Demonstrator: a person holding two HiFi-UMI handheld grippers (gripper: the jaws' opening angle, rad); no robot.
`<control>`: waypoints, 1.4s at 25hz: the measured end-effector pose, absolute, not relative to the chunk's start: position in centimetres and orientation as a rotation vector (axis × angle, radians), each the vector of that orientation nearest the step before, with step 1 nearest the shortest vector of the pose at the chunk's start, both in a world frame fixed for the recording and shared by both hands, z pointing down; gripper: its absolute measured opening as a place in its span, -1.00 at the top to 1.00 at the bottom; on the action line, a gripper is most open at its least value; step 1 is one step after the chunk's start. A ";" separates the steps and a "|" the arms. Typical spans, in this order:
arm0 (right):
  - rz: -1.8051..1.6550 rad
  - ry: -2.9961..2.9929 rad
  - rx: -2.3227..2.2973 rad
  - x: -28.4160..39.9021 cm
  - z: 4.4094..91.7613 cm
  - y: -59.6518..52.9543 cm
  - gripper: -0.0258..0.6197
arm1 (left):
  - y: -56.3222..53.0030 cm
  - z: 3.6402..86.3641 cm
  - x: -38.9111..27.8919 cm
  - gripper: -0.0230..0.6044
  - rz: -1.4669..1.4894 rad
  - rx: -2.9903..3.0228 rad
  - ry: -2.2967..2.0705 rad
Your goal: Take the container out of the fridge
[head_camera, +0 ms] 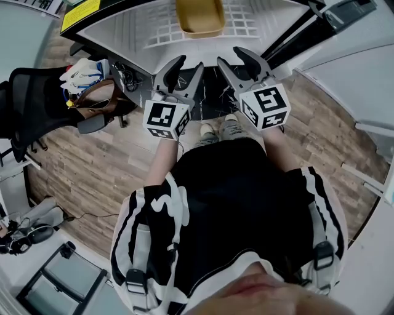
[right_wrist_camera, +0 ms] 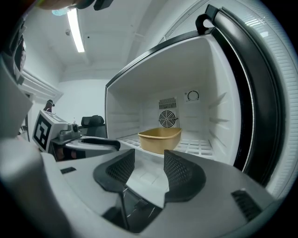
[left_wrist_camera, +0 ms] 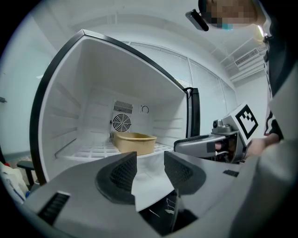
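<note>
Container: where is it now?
The container sits on the wire shelf inside the open fridge, top centre of the head view, beyond the left gripper and right gripper.

It looks like an office: a black mesh office chair (head_camera: 28, 101) left of the left claw (head_camera: 189, 64), wood-plank floor (head_camera: 86, 172) beneath, strip ceiling light (right_wrist_camera: 74, 30) above.

container (head_camera: 200, 17): far end clipped by the top edge in head view. yellow label (head_camera: 80, 12) top left is also clipped, print too small to read. round mark (right_wrist_camera: 193, 95) on fridge (right_wrist_camera: 223, 121) back wall: can't tell what it is. shoes (head_camera: 231, 129): heels hidden under the black top (head_camera: 234, 184).
</note>
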State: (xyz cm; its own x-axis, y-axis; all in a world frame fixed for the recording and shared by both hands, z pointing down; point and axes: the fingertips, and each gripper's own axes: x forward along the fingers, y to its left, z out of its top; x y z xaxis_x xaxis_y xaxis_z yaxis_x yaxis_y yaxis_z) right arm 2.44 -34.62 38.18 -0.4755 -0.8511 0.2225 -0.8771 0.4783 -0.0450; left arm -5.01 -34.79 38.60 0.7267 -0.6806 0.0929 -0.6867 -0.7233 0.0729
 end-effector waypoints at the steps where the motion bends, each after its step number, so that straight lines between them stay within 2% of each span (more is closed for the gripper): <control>1: 0.231 -2.553 1.491 2.4 38.3 -34.8 0.35 | -34.9 38.5 -5.0 0.38 0.089 2.821 -1.132; 35: 0.237 -2.567 1.353 2.6 39.1 -38.9 0.35 | -38.7 38.7 -4.1 0.35 0.142 2.779 -1.236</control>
State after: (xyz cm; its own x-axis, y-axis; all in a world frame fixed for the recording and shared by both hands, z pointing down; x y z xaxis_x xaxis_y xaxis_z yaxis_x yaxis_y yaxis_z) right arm 2.56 -38.88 39.12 -0.5474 -0.7900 0.2761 -0.8272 0.5608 -0.0354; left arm -4.07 -38.75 38.65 0.6668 -0.7348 0.1241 -0.7438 -0.6665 0.0499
